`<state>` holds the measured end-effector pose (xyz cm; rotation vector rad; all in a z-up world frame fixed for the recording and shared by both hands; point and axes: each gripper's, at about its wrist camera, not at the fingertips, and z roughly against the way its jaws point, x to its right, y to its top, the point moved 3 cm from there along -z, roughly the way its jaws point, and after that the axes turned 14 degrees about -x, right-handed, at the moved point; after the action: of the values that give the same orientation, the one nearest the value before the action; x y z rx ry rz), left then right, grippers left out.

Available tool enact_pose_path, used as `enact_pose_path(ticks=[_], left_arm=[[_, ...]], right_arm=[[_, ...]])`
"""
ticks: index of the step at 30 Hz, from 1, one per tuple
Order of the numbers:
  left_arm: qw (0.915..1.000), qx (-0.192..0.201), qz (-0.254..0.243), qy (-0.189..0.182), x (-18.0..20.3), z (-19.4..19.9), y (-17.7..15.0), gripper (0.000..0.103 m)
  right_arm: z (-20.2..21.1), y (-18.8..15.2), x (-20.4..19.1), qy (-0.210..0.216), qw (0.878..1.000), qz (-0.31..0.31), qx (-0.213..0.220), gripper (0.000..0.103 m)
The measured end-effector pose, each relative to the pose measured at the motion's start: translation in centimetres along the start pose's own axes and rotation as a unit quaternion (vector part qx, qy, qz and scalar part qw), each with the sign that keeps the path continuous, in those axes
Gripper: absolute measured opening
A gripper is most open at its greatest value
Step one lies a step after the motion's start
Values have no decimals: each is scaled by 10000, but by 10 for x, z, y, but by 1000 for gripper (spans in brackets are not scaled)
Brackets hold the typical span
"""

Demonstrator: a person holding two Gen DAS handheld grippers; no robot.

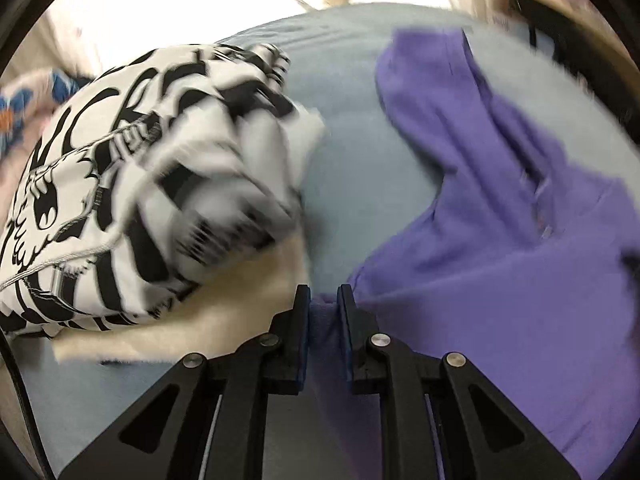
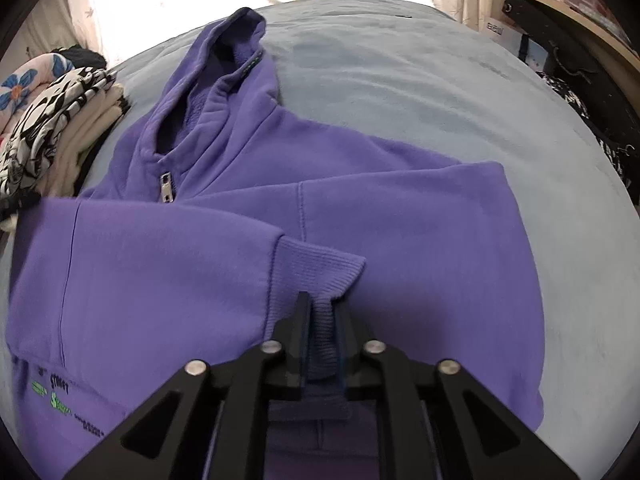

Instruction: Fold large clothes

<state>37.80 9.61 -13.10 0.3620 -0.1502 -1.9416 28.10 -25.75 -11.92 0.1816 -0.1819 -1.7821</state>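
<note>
A purple zip hoodie (image 2: 160, 280) lies face up on a light blue bed (image 2: 400, 80), hood (image 2: 224, 60) pointing away and a sleeve folded across the chest. That sleeve's ribbed cuff (image 2: 320, 272) stands between the fingers of my right gripper (image 2: 322, 304), whose pads sit slightly apart from it, so the gripper is open around it. In the left wrist view the hoodie (image 1: 500, 280) looks blurred, and my left gripper (image 1: 323, 296) is shut on a pinch of its purple fabric at the near edge.
A stack of folded clothes sits left of the hoodie, a black-and-white printed garment (image 1: 120, 180) on top of cream ones (image 1: 200, 312). A floral blanket (image 2: 20, 84) lies behind the stack. A wooden shelf (image 2: 580, 0) with boxes and dark items stands at the right. Curtains hang behind.
</note>
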Motion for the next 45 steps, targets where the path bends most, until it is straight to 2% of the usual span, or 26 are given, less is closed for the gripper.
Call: enact_pose_path(ticks=[2, 3, 4, 6, 9, 11, 14, 17, 20, 21, 23, 25, 28, 29, 31, 32, 37, 45], left_arm=[[9995, 120, -113, 266, 4, 1, -6, 15], [9995, 135, -90, 287, 6, 4, -6, 15], [9996, 117, -27, 239, 6, 8, -7, 16], [9998, 37, 158, 104, 0, 18, -10, 25], [9994, 153, 298, 37, 0, 40, -20, 26], [9985, 298, 421, -163, 7, 61, -32, 26], [9941, 480, 671, -700, 30, 82, -50, 27], [9861, 488, 960, -1268, 64, 78, -63, 27], [9799, 367, 1260, -1506, 93, 56, -76, 27], [9791, 244, 1406, -1449, 100, 43, -82, 27], [9815, -10, 1600, -1055, 108, 20, -93, 27], [9829, -80, 1645, -828, 105, 4, -105, 27], [9851, 135, 1450, -914, 93, 4, -120, 27], [9863, 142, 1379, -896, 90, 4, -123, 26], [9886, 170, 1148, -959, 84, 2, -130, 26], [9891, 180, 1091, -973, 82, 1, -131, 25], [9867, 124, 1170, -1118, 72, 5, -138, 25], [9895, 11, 1139, -889, 77, 13, -133, 25]], right_arm=[[2, 1, 4, 45, 9999, -77, -51, 26], [3, 1, 7, 96, 9998, -127, -82, 28], [6, 1, 10, 150, 9996, -200, -111, 28], [13, -2, 15, 180, 9994, -271, -73, 28], [29, -7, 16, 129, 9994, -281, 121, 28], [40, -11, 10, 220, 9993, -195, 217, 28], [50, -18, -10, 307, 9990, 54, 308, 28], [52, -24, -41, 579, 9973, 341, 307, 28], [42, -29, -73, 827, 9947, 579, 196, 28], [37, -32, -81, 852, 9942, 641, 146, 28], [19, -36, -95, 816, 9934, 805, -50, 28], [6, -39, -95, 596, 9941, 896, -153, 28], [9, -43, -73, 440, 9954, 849, 54, 27], [11, -43, -61, 383, 9958, 821, 135, 19], [11, -46, -46, 736, 9935, 860, 103, 10], [10, -46, -40, 751, 9936, 843, 80, 0], [12, -46, -41, 686, 9944, 803, 59, 0], [16, -48, -39, 699, 9947, 748, 18, 0]])
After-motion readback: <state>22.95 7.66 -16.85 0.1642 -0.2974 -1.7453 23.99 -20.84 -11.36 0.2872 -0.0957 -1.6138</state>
